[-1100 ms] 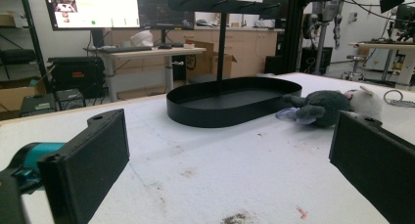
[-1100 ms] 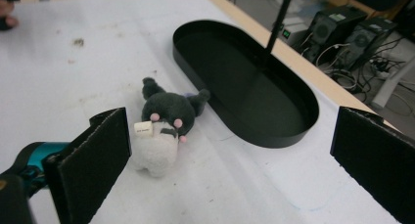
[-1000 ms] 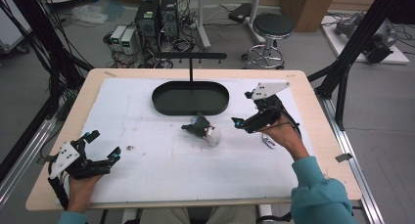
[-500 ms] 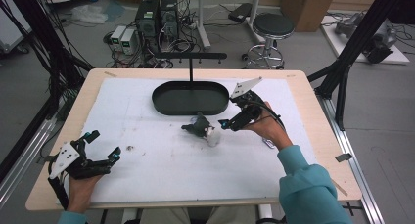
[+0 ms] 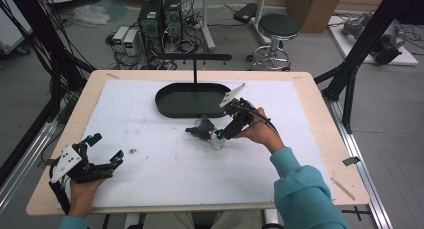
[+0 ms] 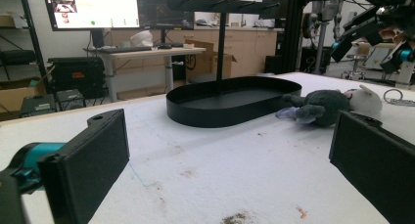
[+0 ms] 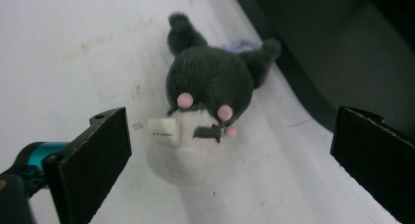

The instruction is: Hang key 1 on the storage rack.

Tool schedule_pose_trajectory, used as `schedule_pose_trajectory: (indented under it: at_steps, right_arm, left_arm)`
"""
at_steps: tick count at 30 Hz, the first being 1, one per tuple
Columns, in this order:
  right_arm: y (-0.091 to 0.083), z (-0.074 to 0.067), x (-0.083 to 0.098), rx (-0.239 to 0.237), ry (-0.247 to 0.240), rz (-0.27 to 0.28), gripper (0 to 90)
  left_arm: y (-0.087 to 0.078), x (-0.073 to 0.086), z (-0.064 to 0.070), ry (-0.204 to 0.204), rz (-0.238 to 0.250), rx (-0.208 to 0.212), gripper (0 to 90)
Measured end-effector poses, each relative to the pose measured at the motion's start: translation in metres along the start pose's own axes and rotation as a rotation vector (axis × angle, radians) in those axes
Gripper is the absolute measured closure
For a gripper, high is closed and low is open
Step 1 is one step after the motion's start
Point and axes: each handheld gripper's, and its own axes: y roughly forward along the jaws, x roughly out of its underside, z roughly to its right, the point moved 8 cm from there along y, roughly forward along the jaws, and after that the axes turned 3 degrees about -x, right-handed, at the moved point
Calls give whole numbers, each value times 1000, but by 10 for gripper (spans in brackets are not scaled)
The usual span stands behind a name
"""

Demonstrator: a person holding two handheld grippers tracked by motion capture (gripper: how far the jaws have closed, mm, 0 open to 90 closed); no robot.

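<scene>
The plush toy point(image 5: 205, 131) lies on the white surface point(image 5: 165, 164), just in front of the black oval tray point(image 5: 175, 96) and not in it. It is dark grey with a white end and a small sewn tag, and it rests on its side, apart from the tray wall.

The right gripper point(image 5: 220, 135) is poised right over the toy's white end. In the right gripper view its fingers point(image 7: 98, 150) stand wide apart with the toy point(image 7: 205, 97) between them, touching neither, so they are spread open and hold nothing. The left gripper point(image 5: 105, 149) sits low at the near left corner of the surface, well apart from the toy, fingers point(image 6: 83, 170) likewise parted and empty; from there the toy point(image 6: 323, 106) shows beside the tray point(image 6: 230, 99).

As I read it, the work is only at the approach: the toy is not yet gripped or lifted. Left to do are closing on it, raising it and, most likely, setting it in the tray, which has bare floor on the near side.
</scene>
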Motion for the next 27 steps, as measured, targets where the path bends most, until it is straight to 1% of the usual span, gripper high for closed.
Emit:
schedule_pose_trajectory:
  at_steps: [3, 4, 9, 11, 12, 14, 15, 18, 22, 24, 25, 27]
  right_arm:
    - [9, -2, 1, 10, -5, -41, 8]
    - [11, -3, 2, 2, 2, -52, 8]
    - [18, -5, 2, -2, 1, -79, 8]
    - [23, -5, 4, 6, 4, -110, 8]
    - [25, -6, 4, 4, 5, -114, 8]
    - [28, -7, 5, -6, 13, -131, 9]
    - [28, -7, 5, -6, 13, -131, 9]
    - [34, -7, 7, 0, 27, -156, 9]
    - [41, -8, 11, -9, 50, -189, 9]
    - [43, -9, 12, -16, 48, -194, 9]
    - [44, -9, 13, -16, 57, -212, 15]
    - [45, -10, 13, -22, 64, -213, 31]
  left_arm:
    - [0, 0, 0, -1, 0, 1, 17]
    - [0, 0, 0, 0, 0, 1, 17]
    - [0, 0, 0, 0, 2, -1, 17]
    - [0, 0, 0, -1, 1, -1, 17]
    - [0, 0, 0, -1, 1, -1, 17]
    - [0, 0, 0, -1, 0, -1, 17]
    - [0, 0, 0, -1, 1, -1, 17]
    - [0, 0, 0, -1, 1, -1, 17]
    - [0, 0, 0, 1, 1, -1, 17]
    - [0, 0, 0, -1, 0, -1, 17]
    - [0, 0, 0, -1, 0, -2, 17]
    - [0, 0, 0, 1, 0, 0, 17]
